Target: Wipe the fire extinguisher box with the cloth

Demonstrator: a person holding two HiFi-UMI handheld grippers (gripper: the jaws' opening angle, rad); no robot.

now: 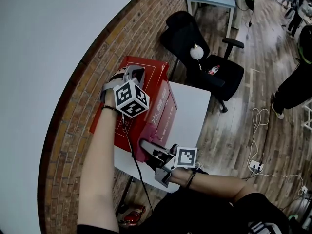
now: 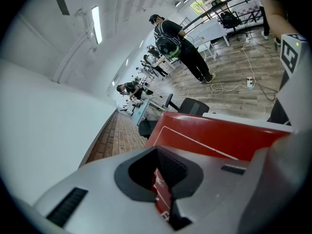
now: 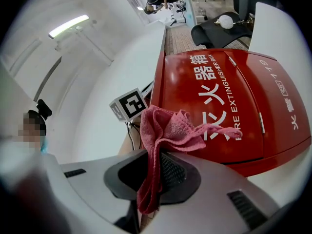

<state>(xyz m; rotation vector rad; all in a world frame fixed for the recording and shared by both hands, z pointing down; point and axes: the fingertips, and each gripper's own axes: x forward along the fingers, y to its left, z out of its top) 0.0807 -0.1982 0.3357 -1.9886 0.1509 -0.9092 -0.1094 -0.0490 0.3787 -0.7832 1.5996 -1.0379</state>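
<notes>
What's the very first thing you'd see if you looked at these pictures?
The big red box on the white table jumps out first, bright against the pale wall beside it. Next is the pink cloth, pinched in the right gripper and bunched up in front of the box's face with the white writing.

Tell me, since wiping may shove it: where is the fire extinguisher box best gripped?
Probably the top rear edge of the fire extinguisher box, from above: that thin rim fits a claw, as the left claw shows, leaving the lettered front free for the cloth.
</notes>
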